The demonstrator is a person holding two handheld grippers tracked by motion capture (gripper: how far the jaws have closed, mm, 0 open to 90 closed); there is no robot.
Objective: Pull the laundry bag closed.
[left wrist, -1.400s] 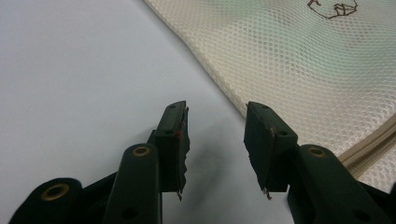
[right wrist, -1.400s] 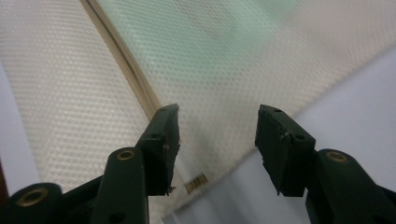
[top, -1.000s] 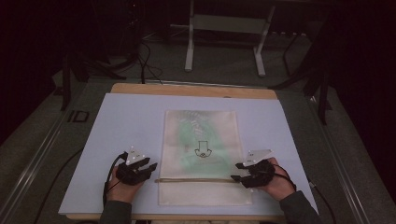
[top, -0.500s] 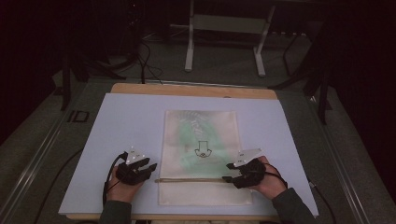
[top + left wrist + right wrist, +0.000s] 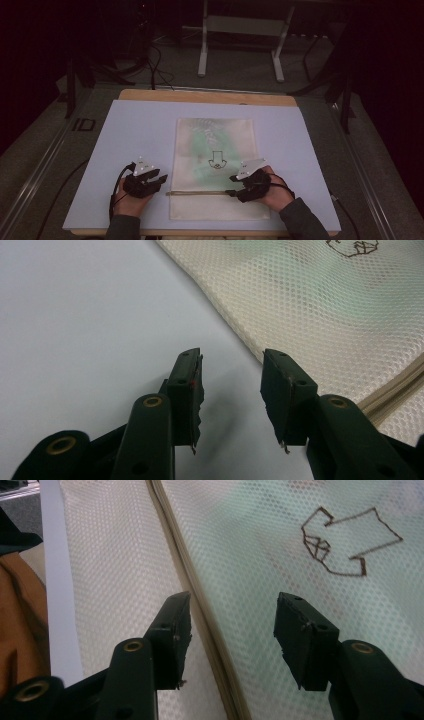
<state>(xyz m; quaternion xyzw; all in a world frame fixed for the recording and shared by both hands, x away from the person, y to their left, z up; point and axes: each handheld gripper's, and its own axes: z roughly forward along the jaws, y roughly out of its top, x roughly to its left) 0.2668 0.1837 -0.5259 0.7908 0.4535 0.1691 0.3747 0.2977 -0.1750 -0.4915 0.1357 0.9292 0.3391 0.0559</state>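
Mesh bag (image 5: 215, 165) flat on worktop (image 5: 125, 130), centre, zipper (image 5: 200, 192) running across near person's edge, arrow print (image 5: 216, 159) midway up. Left gripper (image 5: 161, 178) parked just off bag's left edge, jaws wide, empty, over bare worktop near zipper's end: likely set to pin that corner. Right gripper (image 5: 231, 185) over bag's right half, jaws wide apart, straddling zipper line, holding nothing. Placement suggests grab at zipper track or pull; pull itself too small to pick out.

I saw the mesh bag (image 5: 215, 165) lying on the table (image 5: 125, 130). My left gripper (image 5: 159, 179) sat beside its left edge, my right gripper (image 5: 231, 185) over its zipper (image 5: 197, 192) (near end).
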